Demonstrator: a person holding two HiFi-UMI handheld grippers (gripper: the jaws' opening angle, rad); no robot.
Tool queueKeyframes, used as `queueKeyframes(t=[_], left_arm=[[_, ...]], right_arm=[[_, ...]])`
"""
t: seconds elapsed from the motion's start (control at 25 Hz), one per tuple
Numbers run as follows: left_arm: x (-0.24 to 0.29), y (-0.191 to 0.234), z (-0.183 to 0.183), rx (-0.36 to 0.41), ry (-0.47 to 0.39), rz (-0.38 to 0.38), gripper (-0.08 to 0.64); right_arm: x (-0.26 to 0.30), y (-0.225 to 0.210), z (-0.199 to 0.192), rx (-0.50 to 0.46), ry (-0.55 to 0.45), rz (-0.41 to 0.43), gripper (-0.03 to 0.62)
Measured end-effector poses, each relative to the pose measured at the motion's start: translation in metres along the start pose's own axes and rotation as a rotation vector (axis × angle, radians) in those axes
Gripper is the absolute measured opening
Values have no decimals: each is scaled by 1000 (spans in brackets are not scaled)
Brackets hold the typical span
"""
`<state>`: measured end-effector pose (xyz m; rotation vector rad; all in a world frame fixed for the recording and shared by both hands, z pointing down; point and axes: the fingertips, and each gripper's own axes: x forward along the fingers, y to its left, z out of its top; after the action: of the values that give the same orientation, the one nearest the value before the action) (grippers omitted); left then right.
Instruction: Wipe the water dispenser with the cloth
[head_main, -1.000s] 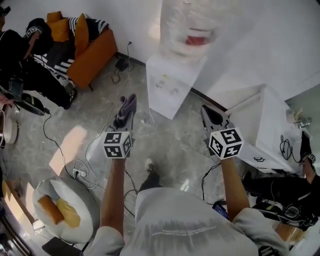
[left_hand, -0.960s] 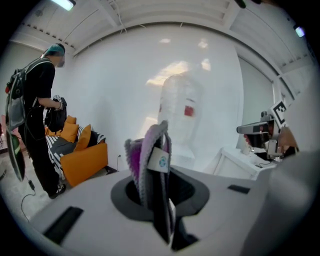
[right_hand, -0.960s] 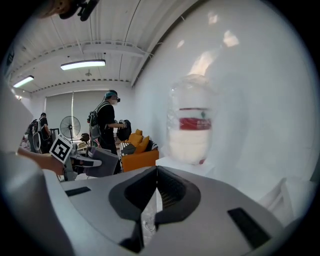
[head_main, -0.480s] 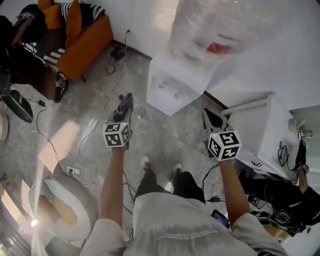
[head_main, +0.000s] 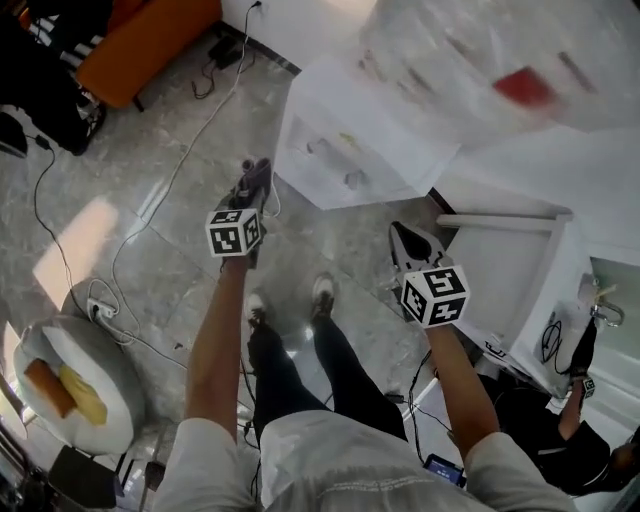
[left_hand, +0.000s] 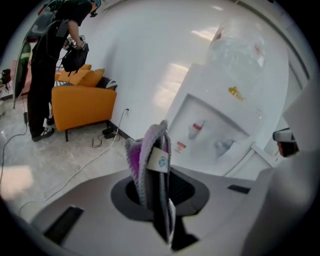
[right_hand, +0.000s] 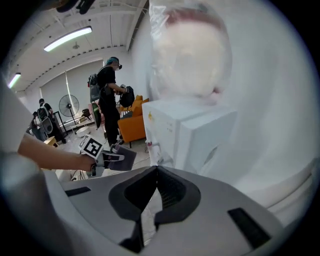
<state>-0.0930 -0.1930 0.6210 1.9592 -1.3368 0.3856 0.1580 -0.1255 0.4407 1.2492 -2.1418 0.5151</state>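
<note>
No legible text anywhere. water dispenser (left_hand: 207, 107): small gold logo near top front edge, red stickers by taps, all blurred. cloth (left_hand: 146, 172): white tag (left_hand: 160, 161), blue round emblem, no readable letters. bottle (head_main: 470, 50): red label smeared.

Cloth (left_hand: 149, 165): grey-purple, folded, upright, clamped in left gripper (head_main: 250, 192). Dispenser (head_main: 352, 140): white, bottle on top, far right of cloth, apart.

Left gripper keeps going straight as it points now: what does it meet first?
Likely the water dispenser, near the left edge of its front; the cloth in the left gripper would touch first. Depth is unclear.
</note>
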Motion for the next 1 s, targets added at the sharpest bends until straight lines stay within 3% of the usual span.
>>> queueKeyframes(t=[0.32,0.44,0.64,0.84,1.0], left_arm=[[129,59,-93,-141,15,63,46],[169,79,-125,-143,51,75,46],[232,92,-160,-81,77,69,46],[277,105,-170,-173,1,22,46],[303,90,-191,-161,40,-47,46]], right_arm=[[93,1,-84,15,82,63,14],[136,10,-121,38,128,88,14],[207,32,-175,91,189,144,14],[253,45,-222,166,257,150,14],[273,44,-250,221,327,133,14]])
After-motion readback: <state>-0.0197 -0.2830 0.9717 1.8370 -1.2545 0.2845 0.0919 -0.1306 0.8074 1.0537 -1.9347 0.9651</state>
